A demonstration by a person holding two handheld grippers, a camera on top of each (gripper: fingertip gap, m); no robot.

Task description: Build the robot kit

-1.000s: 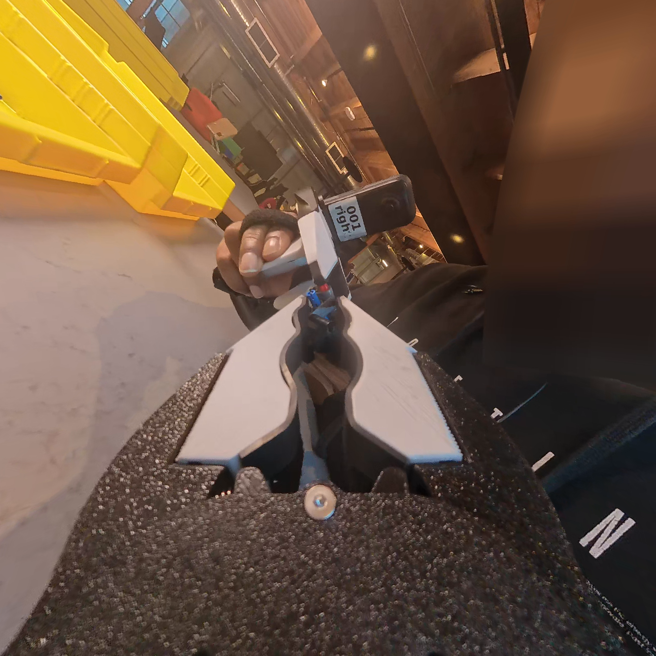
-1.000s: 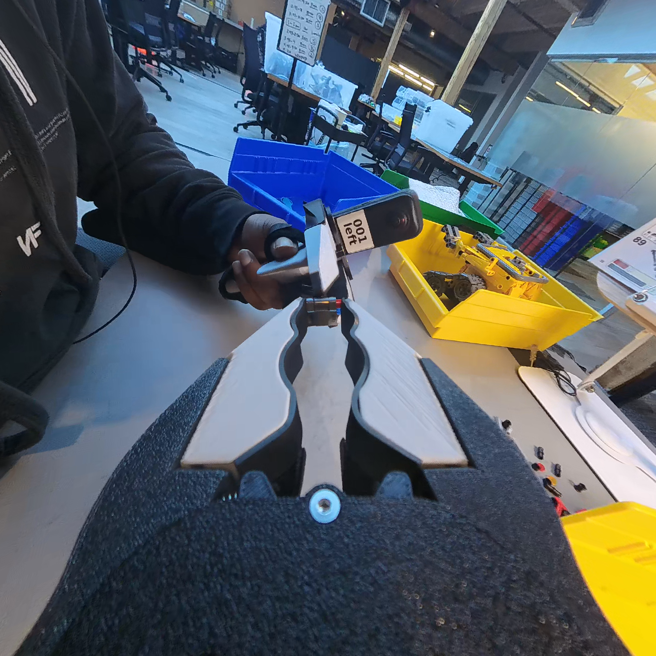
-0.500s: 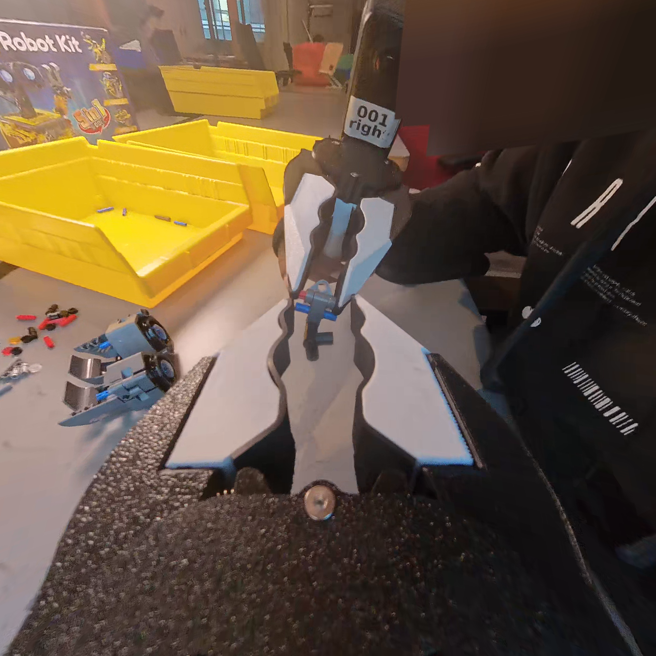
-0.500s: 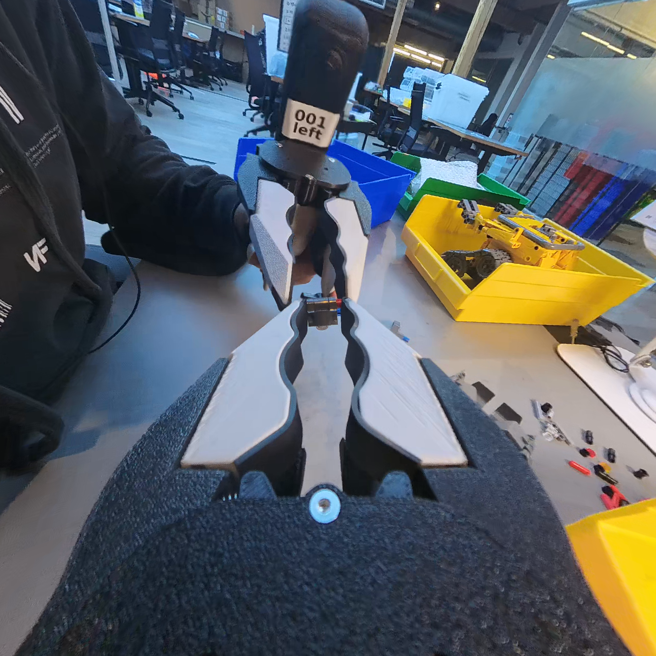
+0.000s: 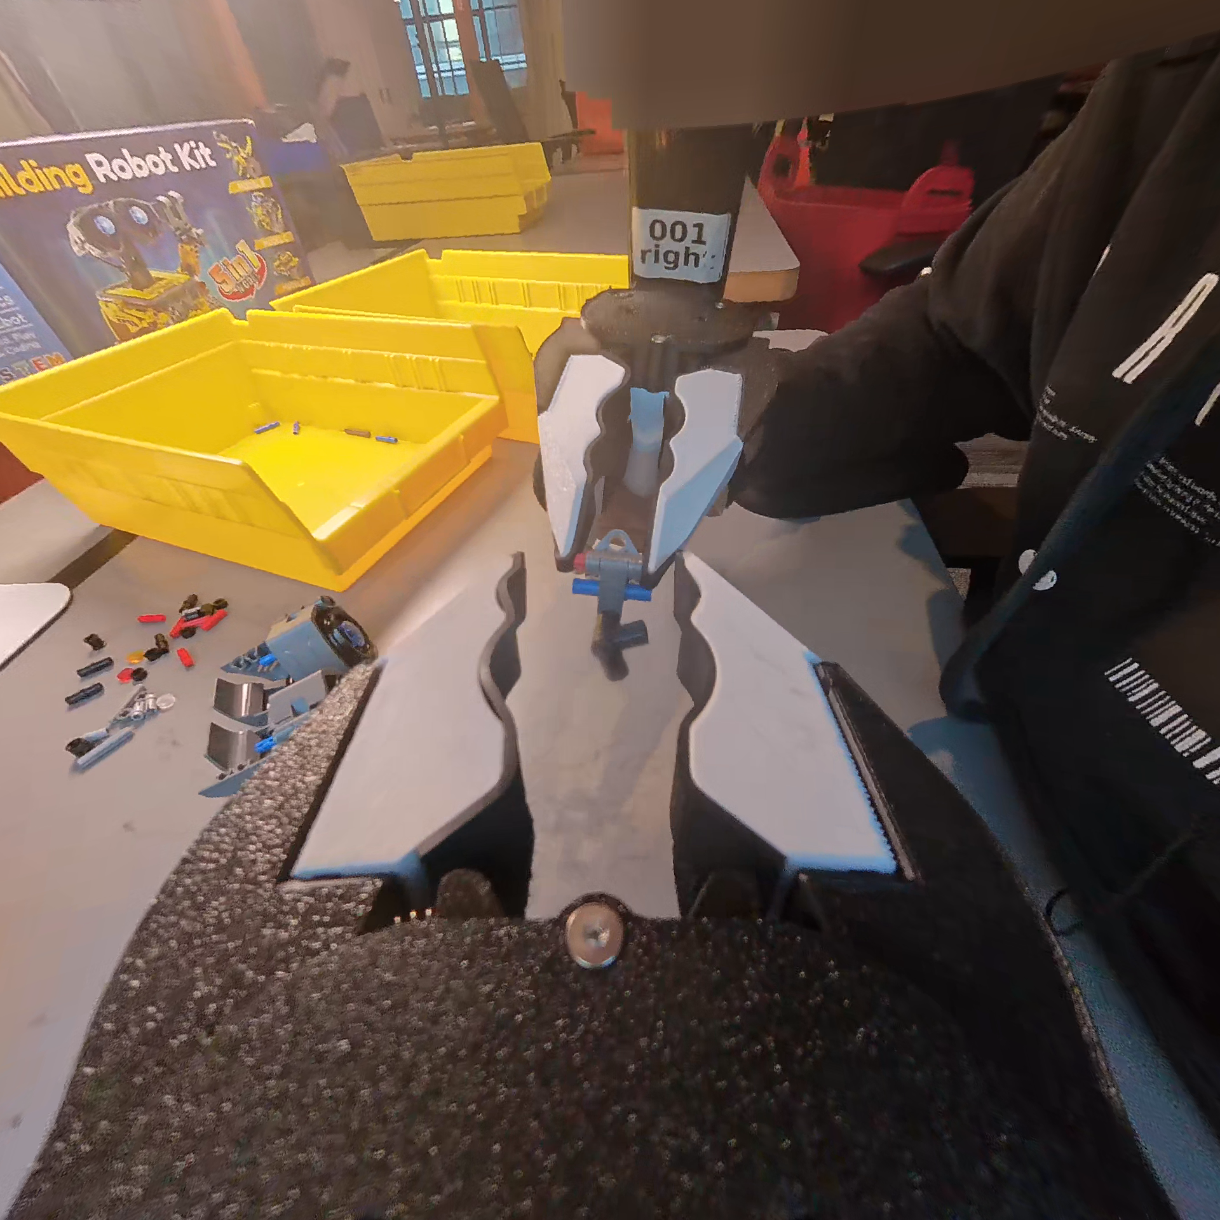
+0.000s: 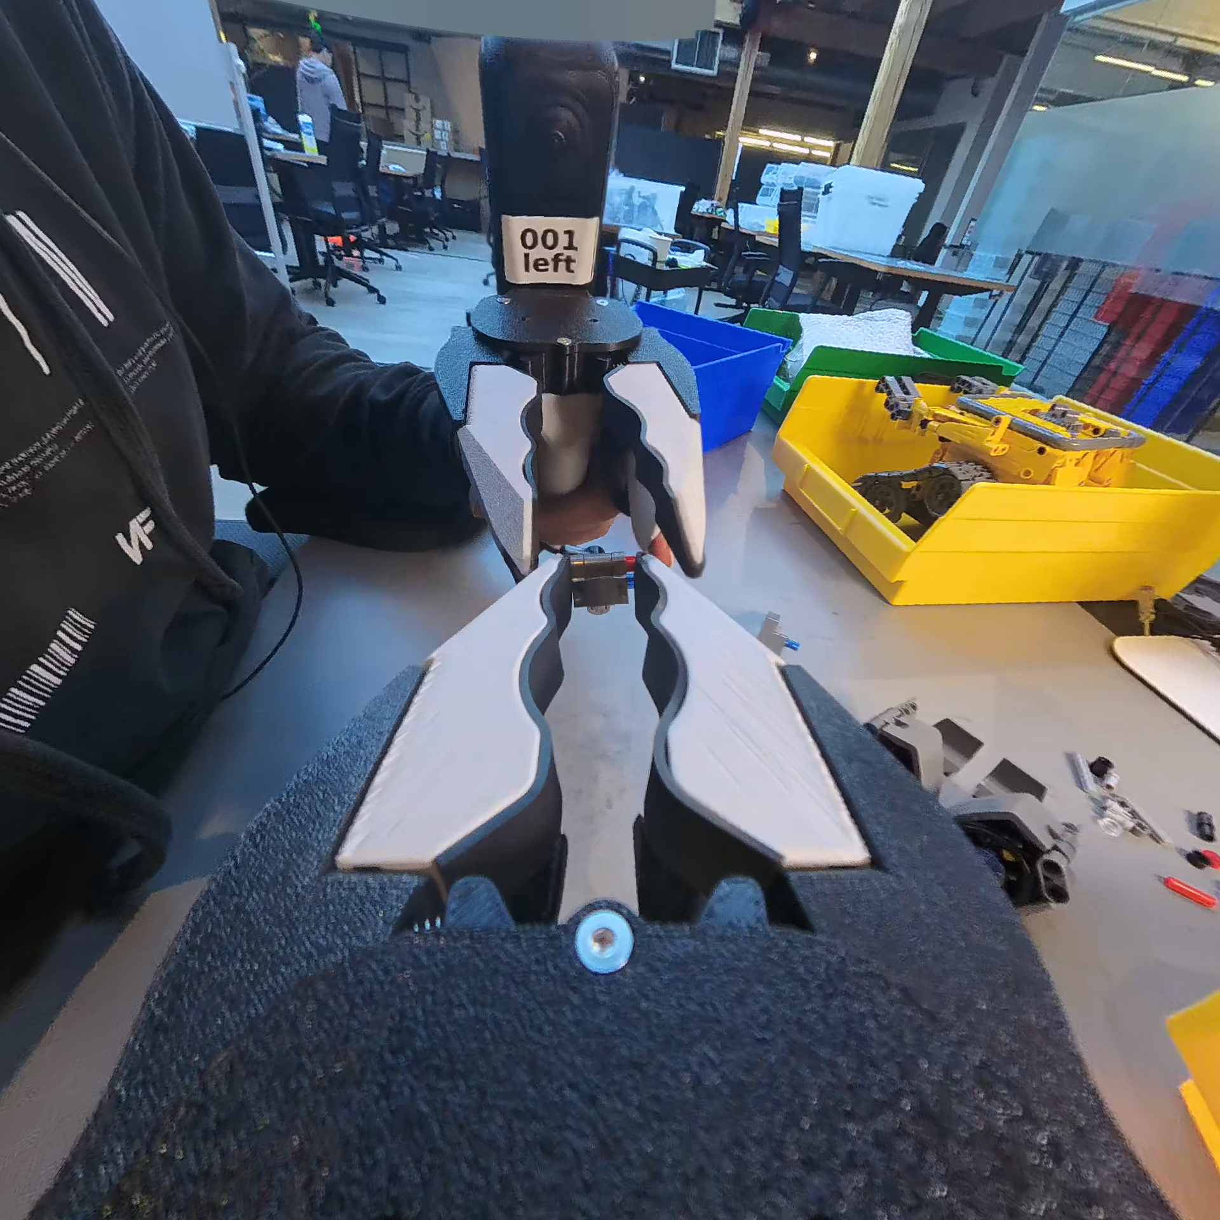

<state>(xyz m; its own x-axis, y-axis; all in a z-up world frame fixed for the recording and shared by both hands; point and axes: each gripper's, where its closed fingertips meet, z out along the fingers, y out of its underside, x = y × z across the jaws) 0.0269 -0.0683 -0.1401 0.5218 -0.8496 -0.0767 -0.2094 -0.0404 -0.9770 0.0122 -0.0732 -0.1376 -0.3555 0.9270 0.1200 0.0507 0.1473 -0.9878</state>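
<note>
A small grey brick assembly [image 5: 610, 581] with blue and red pins and a black piece hanging below it is held above the grey table [image 5: 594, 759]. My right gripper [image 6: 602, 569] is shut on it [image 6: 597, 584]; in the left wrist view the right gripper [image 5: 614, 561] points down at me with the assembly at its tips. My left gripper [image 5: 601, 566] is open, with a fingertip on each side of the assembly and not touching it. In the right wrist view the left gripper [image 6: 607, 564] faces mine, jaws spread. A person in a black hoodie holds both.
Yellow bins [image 5: 165, 488] and a robot kit box [image 5: 132, 218] stand at the left. A grey motor assembly [image 5: 284, 686] and loose small parts [image 5: 132, 660] lie on the table. In the right wrist view stand a yellow bin [image 6: 1030, 554] with a tracked model [image 6: 990, 442], a blue bin [image 6: 719, 376] and a green bin [image 6: 858, 363].
Both grippers have swung round from a steep tilt to face each other over the table. The left gripper's jaws have spread off the assembly; the right gripper still grips it.
</note>
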